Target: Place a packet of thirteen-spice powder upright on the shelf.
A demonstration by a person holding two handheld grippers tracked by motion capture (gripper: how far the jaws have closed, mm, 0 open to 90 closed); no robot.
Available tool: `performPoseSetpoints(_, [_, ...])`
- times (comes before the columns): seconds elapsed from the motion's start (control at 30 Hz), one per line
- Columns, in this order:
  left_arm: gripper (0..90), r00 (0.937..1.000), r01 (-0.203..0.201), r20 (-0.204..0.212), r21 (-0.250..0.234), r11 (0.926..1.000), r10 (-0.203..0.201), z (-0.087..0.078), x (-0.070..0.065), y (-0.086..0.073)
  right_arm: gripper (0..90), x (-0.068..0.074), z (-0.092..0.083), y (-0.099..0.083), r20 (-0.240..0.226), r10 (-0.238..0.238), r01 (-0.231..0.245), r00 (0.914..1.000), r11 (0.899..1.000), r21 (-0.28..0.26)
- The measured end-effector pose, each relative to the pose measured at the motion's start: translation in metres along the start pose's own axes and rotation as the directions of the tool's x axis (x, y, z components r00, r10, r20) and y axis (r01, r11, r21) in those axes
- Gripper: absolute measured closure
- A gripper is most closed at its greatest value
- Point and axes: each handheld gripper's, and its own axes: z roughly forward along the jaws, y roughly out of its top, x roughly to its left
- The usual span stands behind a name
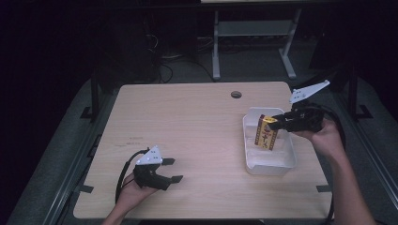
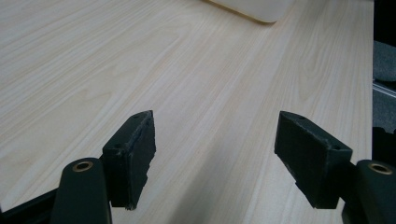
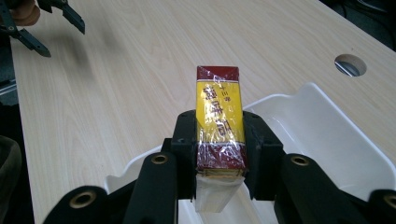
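My right gripper (image 1: pixel 280 123) was clamped on a red-and-yellow box (image 1: pixel 266 132) wrapped in clear film, its jaws pressing the two narrow sides near one end. In the right gripper view the box (image 3: pixel 219 122) stuck out forward between the jaws, its yellow face with red lettering turned up to the camera. I held it over the white plastic tray (image 1: pixel 270 166), which sat on the right half of the wooden table (image 1: pixel 197 122); from above, the box hung tilted above the tray's far end, and I could not tell whether its lower end touched the tray floor. A round cable hole (image 1: pixel 236 94) lay just beyond the tray. My left gripper (image 1: pixel 171 169) rested low near the table's near-left edge, well apart from the tray, its jaws spread wide with bare wood between them.
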Motion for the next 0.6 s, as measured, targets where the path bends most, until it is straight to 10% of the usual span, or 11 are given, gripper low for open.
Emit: performPoseSetpoints(0.6, [28.3, 1.0000, 0.008, 0.002, -0.004, 1.0000, -0.008, -0.001, 0.001, 0.000, 67.9, -0.003, 0.014, -0.010, 0.006, 0.020, -0.020, 0.9998, 1.000, 0.016])
